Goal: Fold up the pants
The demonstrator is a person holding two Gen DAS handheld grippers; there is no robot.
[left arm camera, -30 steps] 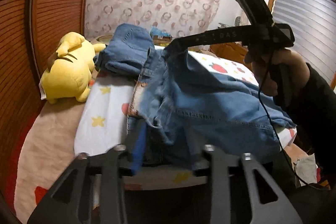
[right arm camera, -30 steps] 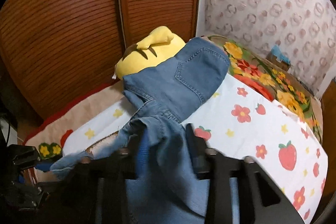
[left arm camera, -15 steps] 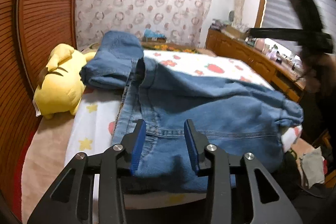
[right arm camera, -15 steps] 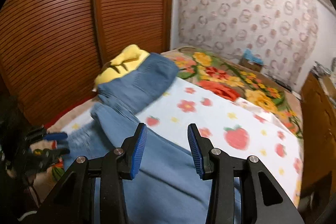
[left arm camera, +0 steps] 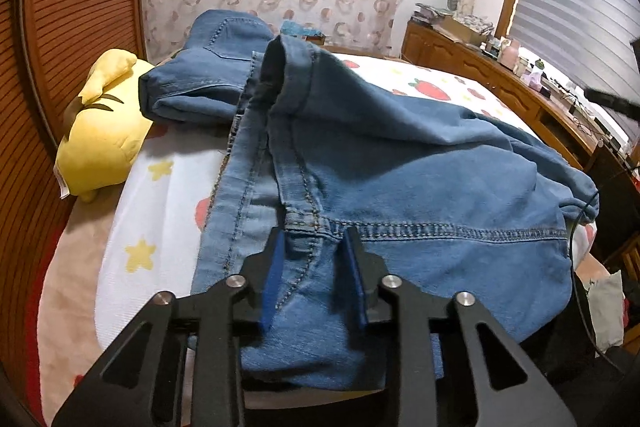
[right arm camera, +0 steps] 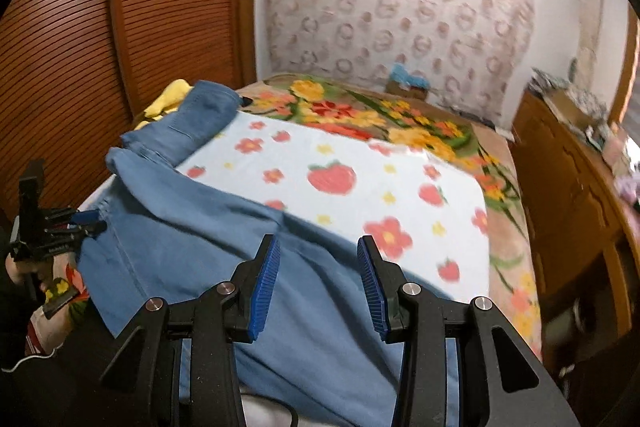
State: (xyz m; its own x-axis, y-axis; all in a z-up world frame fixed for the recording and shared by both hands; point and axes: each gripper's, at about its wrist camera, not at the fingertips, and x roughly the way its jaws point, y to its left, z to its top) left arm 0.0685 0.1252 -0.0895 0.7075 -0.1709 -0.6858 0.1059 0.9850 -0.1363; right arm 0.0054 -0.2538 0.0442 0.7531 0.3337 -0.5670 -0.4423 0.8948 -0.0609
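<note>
Blue denim pants (left arm camera: 400,179) lie spread over the near end of the bed, waistband toward me, one leg running back to a folded end (left arm camera: 224,67) by the plush toy. They also show in the right wrist view (right arm camera: 208,239). My left gripper (left arm camera: 314,247) is open and empty, its jaws just above the waistband seam. My right gripper (right arm camera: 318,255) is open and empty, hovering over the pants' right part. The left gripper also shows in the right wrist view (right arm camera: 86,219) at the pants' left edge.
The bed has a white sheet with strawberries and flowers (right arm camera: 360,187) and a floral blanket (right arm camera: 400,123) behind it. A yellow plush toy (left arm camera: 100,131) lies at the left by the brown slatted wardrobe (right arm camera: 120,47). A wooden dresser (left arm camera: 500,79) stands at the right.
Both grippers let go of the pants and opened. The pants dropped flat onto the bed. The right gripper drew back to the right, out of the left wrist view.
</note>
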